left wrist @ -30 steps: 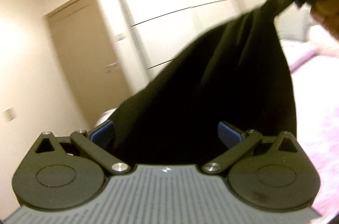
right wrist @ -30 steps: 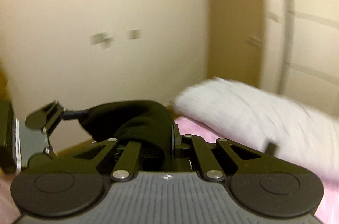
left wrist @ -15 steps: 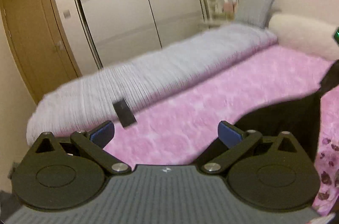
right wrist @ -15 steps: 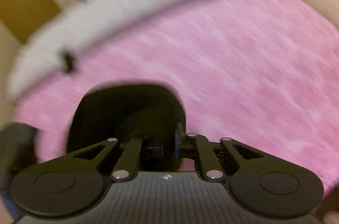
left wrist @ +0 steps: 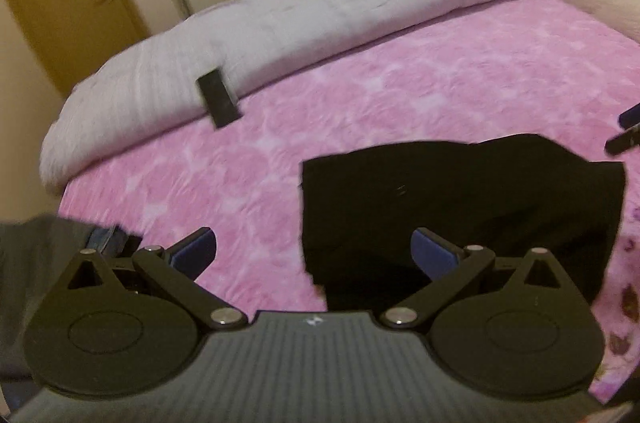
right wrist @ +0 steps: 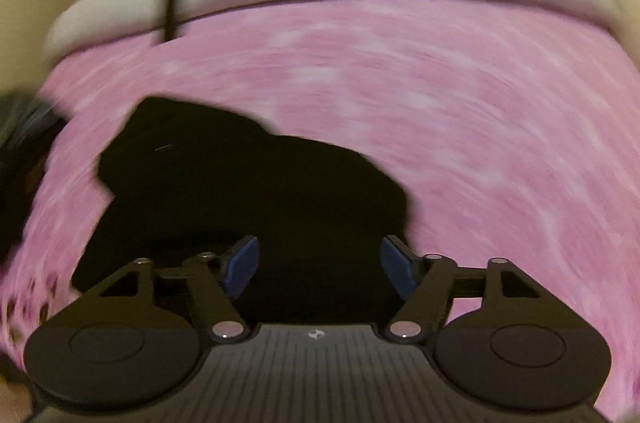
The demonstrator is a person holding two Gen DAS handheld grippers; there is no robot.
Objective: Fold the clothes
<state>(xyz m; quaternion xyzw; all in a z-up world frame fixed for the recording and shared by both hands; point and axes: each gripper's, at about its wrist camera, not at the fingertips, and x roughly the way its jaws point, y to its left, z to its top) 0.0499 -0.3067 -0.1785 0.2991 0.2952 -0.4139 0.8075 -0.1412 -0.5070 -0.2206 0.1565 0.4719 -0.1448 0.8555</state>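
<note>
Since a second before, the black garment [left wrist: 460, 207] had dropped from both grippers onto the pink bedspread [left wrist: 400, 95] near its front edge; left gripper [left wrist: 312, 251] and right gripper [right wrist: 318, 265] gaped empty; its folds were unreadable.

1. You have no readable text, label, brand name or number in either wrist view.
2. The only sign is a small pale emblem on the ribbed grey body of your left gripper [left wrist: 315, 255], at its front edge; its shape is too small to make out.
3. The same kind of small emblem sits on the ribbed body of your right gripper [right wrist: 319, 263], equally unreadable.
4. The right view is blurred by motion.
</note>
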